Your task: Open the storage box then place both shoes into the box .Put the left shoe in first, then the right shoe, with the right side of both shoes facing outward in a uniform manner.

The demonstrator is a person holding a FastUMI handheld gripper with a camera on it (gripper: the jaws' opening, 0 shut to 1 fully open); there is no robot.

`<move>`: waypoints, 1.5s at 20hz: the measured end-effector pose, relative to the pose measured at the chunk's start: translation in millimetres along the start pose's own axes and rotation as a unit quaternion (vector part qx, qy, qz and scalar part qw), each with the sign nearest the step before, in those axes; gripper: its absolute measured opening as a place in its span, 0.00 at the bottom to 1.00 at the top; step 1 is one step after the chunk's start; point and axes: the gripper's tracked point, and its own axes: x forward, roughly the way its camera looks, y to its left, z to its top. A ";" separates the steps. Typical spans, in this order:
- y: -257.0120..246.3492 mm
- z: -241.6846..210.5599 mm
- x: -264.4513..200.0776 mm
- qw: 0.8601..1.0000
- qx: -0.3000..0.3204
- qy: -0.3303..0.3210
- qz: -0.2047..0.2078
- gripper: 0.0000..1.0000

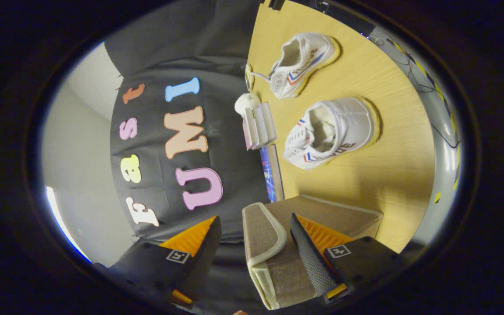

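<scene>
Box lid (264,245) between parted jaws.

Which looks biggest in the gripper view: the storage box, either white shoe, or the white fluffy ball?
1. Storage box, though it sits closest, between the open gripper fingers.
2. Nearer white shoe and farther white shoe, roughly alike.
3. White fluffy ball.

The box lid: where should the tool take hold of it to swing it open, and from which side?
Grip the storage box's lid by its pale padded rim, which stands between the open tool's fingers. That rim is a thin raised flap both fingers can straddle, so close straight ahead across it. One finger already lies along the box's side. Both shoes lie beyond, clear of the swing.
</scene>
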 end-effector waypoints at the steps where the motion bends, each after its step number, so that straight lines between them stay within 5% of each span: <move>1: -2.4 0.1 3.6 1.000 0.001 0.006 -0.005 0.93; 5: 0.2 -5.4 7.4 0.999 0.000 0.031 -0.012 0.90; 9: -20.1 -14.7 10.6 0.996 -0.017 0.065 -0.051 0.40; 13: -13.1 -9.7 10.6 0.997 -0.038 0.060 -0.044 0.08; 21: 55.2 -13.0 0.5 0.991 -0.128 0.048 0.000 0.04; 30: 150.6 -103.9 -17.2 0.984 -0.145 0.078 0.075 0.03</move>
